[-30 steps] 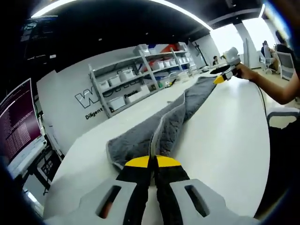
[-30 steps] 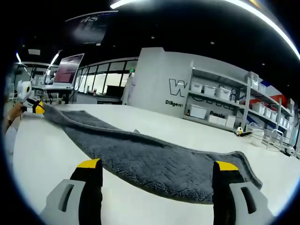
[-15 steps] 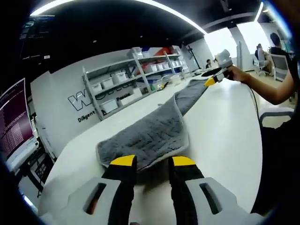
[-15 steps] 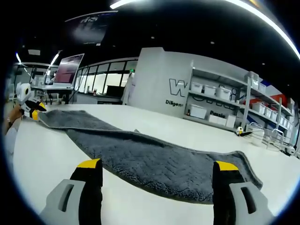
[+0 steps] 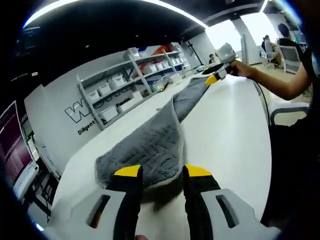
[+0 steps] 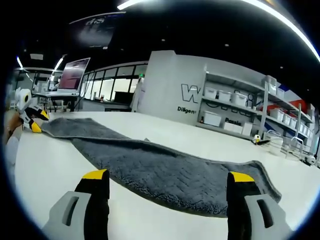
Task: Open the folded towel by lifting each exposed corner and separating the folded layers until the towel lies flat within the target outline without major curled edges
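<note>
the grey towel [image 5: 150,145] lies lengthwise along the white bench [image 5: 235,130], its near end just ahead of the left hand-held gripper [image 5: 159,172] (jaws apart); the right hand-held gripper [image 6: 167,176] waits wide open, centre frame

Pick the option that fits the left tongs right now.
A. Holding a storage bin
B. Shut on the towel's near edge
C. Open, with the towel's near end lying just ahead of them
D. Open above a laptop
C: in the left gripper view the left tongs stand parted, gripping nothing, and the grey towel lies on the white table just beyond the yellow tips.
</note>
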A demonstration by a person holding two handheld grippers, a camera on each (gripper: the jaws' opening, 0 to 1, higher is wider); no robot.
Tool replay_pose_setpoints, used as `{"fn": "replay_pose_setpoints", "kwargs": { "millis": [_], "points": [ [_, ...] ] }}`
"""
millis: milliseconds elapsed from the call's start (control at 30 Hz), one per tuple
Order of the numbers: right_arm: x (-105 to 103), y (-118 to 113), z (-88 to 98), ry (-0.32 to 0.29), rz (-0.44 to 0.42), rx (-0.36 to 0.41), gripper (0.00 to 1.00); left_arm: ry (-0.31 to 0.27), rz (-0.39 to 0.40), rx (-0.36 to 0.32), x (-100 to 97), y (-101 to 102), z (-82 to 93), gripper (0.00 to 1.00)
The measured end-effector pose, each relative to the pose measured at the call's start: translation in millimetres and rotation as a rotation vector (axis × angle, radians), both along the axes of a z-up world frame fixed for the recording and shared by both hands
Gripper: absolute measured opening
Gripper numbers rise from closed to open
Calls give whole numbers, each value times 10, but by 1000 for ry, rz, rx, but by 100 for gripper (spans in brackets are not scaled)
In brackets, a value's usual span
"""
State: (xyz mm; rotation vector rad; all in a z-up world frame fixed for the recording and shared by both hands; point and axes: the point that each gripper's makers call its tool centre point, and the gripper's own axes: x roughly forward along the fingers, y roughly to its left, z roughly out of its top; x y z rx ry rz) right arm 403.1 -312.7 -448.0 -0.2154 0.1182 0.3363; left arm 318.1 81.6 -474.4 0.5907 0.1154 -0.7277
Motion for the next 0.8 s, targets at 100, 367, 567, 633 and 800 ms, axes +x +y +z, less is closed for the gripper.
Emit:
{"fn": "replay_pose_setpoints", "kwargs": {
  "millis": [100, 367, 567, 633, 800],
  "points": [
    [16, -5, 1, 2, 1, 1, 99, 6, -4, 14, 21, -31, -36, 25],
    [9, -4, 8, 0, 4, 9, 99, -14, 5, 3, 57, -29, -13, 11],
    [18, -7, 11, 0, 4, 10, 99, -20, -4, -47, 20, -20, 64, 7],
    [20, -13, 10, 0, 2, 10, 99, -24, 1, -53, 14, -1, 81, 7],
    [23, -13, 9, 0, 2, 7, 99, -43, 17, -73, -13, 61, 149, 6]
  ]
}}
